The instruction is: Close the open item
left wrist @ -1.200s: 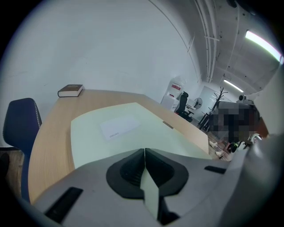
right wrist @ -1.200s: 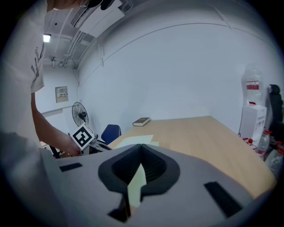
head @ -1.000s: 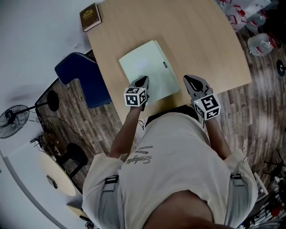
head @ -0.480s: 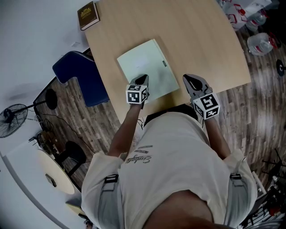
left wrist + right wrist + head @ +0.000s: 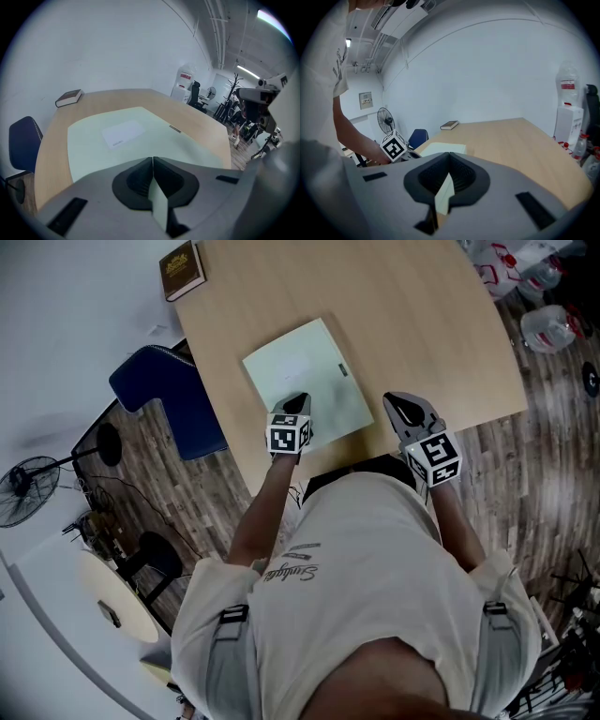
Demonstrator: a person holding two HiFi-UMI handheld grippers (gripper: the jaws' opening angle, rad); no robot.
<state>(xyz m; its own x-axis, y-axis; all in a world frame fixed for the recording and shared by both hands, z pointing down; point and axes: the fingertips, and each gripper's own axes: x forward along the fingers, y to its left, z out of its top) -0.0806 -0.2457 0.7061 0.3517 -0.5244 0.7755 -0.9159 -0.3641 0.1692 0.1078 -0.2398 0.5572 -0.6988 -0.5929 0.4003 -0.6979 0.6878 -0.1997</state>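
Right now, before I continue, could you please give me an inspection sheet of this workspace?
Surface: wooden table, light top.
Job's things: pale green folder lies flat and looks closed.
Clutter: brown book at the far corner.
Grippers: left gripper over the folder's near edge, jaws together; right gripper beside the folder, jaws together, nothing held.
Cables: thin cables on the floor near a fan.
Surroundings: blue chair; water bottles on the floor.

Dim, even indoor light; soft shadows; gripper views fisheye-warped, dark-vignetted edges.
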